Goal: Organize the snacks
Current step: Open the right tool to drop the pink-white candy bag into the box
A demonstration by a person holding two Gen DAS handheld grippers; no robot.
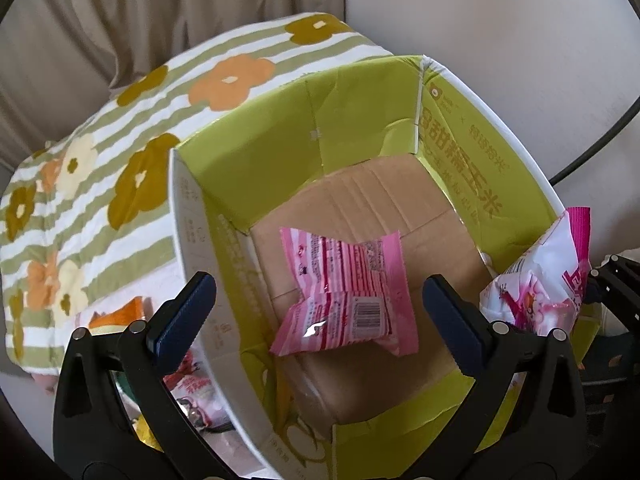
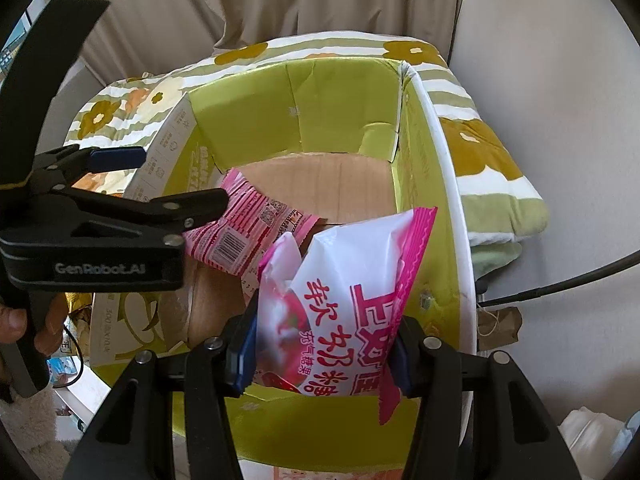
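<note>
The green cardboard box (image 1: 360,128) fills the middle of both views, open at the top, brown bottom showing. A small pink snack packet (image 1: 344,292) lies flat on that bottom, barcode side up, just below centre in the left wrist view. The left gripper (image 1: 320,312) hangs right over it with its blue-padded fingers (image 1: 182,312) spread wide, nothing between them and no contact with the packet. In the right wrist view the same gripper (image 2: 176,180) comes in from the left edge, a person's hand (image 2: 24,324) on its handle at lower left.

The right gripper (image 2: 320,352) sits at the bottom of its own view, pinching a bigger pink and white candy bag (image 2: 344,300) with red lettering. The bag stands upright between the pads, its lower edge at the box's near wall and its top poking up over the inside. In the left wrist view that bag (image 1: 536,280) shows at the right edge.

The box sits on a striped flower-print cushion (image 1: 100,168), beige curtain (image 1: 140,20) across the top. More snack packs (image 1: 192,392) lie outside the box, lower left in the left wrist view, partly hidden by the gripper.
</note>
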